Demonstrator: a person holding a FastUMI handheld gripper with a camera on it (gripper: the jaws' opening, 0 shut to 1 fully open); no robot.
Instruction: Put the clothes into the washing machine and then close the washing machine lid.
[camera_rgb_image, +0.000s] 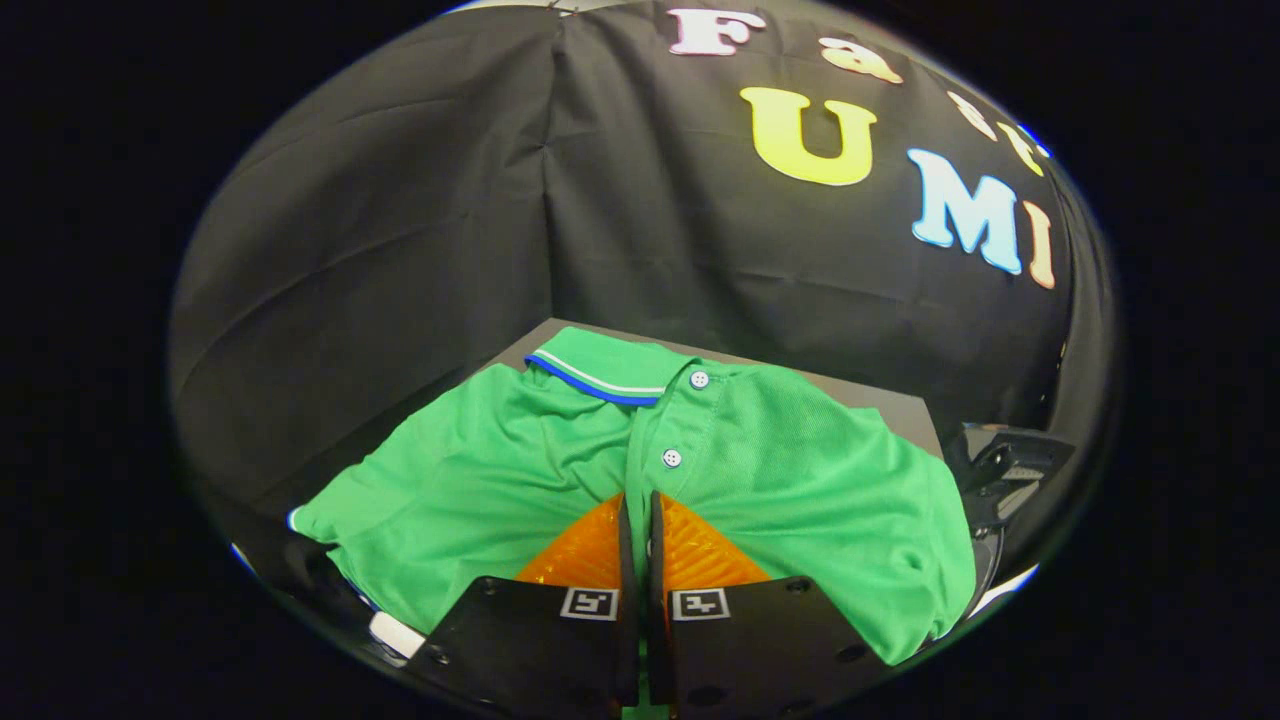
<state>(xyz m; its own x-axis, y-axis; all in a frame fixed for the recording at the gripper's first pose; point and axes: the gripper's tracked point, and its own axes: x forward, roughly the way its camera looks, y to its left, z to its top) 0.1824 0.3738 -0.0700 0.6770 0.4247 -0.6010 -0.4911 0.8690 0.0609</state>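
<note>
A green polo shirt with a blue and white striped collar and white buttons is spread over a dark table, its front facing me. My gripper is shut along the shirt's button placket, just below the second button. The two fingers stand almost together, and a strip of green cloth shows in the narrow gap between them. The shirt's sleeves and body spread out to both sides of the fingers.
The booth's black cloth wall stands close behind the table. A dark piece of equipment sits beside the shirt on the right. Small white edges peek out under the shirt's near left side.
</note>
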